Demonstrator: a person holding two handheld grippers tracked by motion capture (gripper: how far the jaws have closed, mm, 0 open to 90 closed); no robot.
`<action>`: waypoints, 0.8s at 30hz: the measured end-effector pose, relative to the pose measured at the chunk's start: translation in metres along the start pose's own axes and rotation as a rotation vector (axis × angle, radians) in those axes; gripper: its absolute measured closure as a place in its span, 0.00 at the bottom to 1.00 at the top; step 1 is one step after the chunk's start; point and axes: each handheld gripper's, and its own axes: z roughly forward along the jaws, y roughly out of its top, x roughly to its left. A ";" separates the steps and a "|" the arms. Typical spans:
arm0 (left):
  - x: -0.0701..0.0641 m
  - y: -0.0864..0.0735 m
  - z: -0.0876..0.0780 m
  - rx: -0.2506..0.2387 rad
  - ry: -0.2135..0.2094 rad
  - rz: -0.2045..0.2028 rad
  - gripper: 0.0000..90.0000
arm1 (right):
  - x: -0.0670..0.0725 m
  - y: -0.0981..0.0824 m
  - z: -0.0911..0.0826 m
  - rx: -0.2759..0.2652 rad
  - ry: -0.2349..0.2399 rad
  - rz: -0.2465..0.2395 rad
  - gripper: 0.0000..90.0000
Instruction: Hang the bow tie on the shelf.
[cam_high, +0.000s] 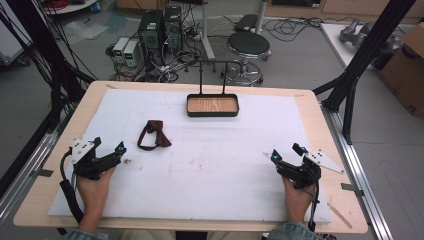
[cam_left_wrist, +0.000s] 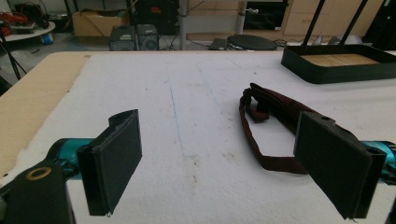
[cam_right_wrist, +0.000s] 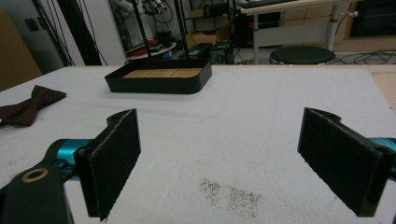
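Lying crumpled, the dark maroon bow tie trails its looped strap while both grippers' fingers stand released.

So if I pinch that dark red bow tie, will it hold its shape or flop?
The bow tie looks like soft cloth, so it will probably sag. Its thin strap lies in a loose loop and will likely dangle. It seems light; pushing may just bunch it up.

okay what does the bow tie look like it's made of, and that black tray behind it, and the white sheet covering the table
Bow tie: dark maroon cloth, matte, with a limp, folded strap, so it looks like fabric.
Tray: smooth black walls with rounded corners, probably painted metal or plastic; its floor shows pale wood grain.
White sheet: dull, slightly rough and smudged, likely foam or felt padding; the look leaves it open.
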 end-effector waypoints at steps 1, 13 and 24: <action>0.000 0.000 0.000 -0.001 -0.002 -0.002 0.17 | 0.000 0.000 0.000 0.000 -0.001 -0.002 0.14; 0.000 0.000 -0.001 0.003 0.020 0.003 0.17 | 0.000 0.000 0.000 0.006 -0.006 -0.010 0.14; 0.000 0.000 0.000 0.011 0.032 -0.007 0.17 | 0.000 0.000 0.001 0.008 -0.007 -0.013 0.14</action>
